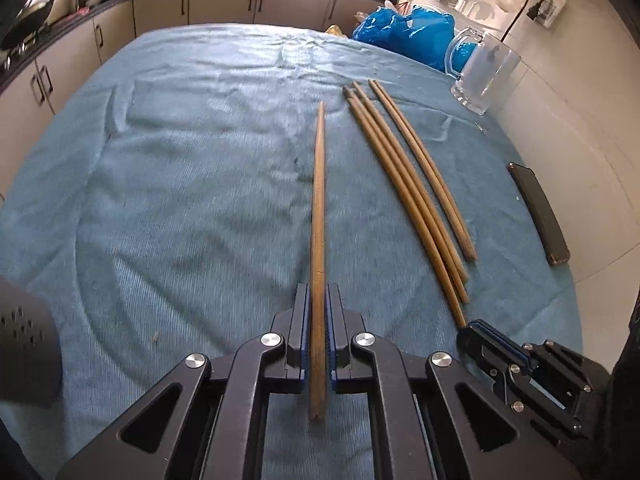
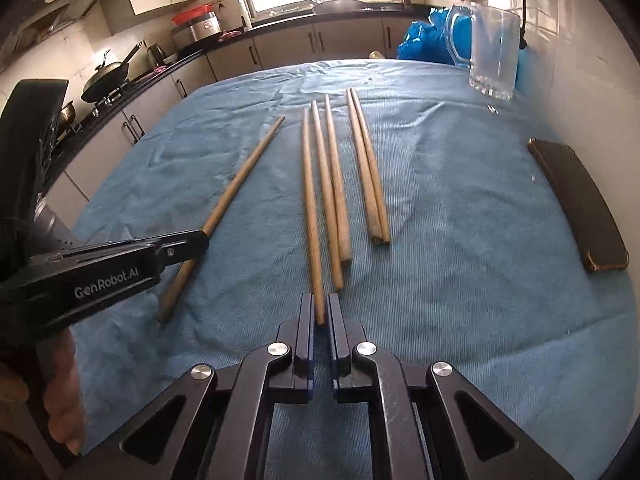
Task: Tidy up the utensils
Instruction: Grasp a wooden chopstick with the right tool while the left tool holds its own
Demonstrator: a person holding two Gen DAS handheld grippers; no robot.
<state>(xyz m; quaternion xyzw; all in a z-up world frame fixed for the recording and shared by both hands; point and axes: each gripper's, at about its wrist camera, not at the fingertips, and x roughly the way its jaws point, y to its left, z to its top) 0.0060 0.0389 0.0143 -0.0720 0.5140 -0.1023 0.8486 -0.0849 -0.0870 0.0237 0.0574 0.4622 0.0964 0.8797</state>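
Observation:
Several wooden chopsticks lie on a blue cloth (image 1: 180, 200). My left gripper (image 1: 318, 288) is shut on one chopstick (image 1: 319, 200), which runs straight ahead between its pads; the right wrist view shows this chopstick (image 2: 244, 176) lying at a slant, with the left gripper (image 2: 204, 236) near its close end. My right gripper (image 2: 320, 298) is shut on the near end of another chopstick (image 2: 310, 200), the leftmost of a group of three. In the left wrist view the right gripper (image 1: 474, 326) sits at that chopstick's tip. A pair of chopsticks (image 2: 368, 168) lies side by side further right.
A glass mug (image 2: 494, 52) stands at the far right of the cloth, with a blue plastic bag (image 2: 424, 40) behind it. A dark phone (image 2: 580, 200) lies along the right edge by the wall. Kitchen counters and cabinets (image 1: 224, 4) run behind. A hand (image 2: 64, 400) holds the left gripper.

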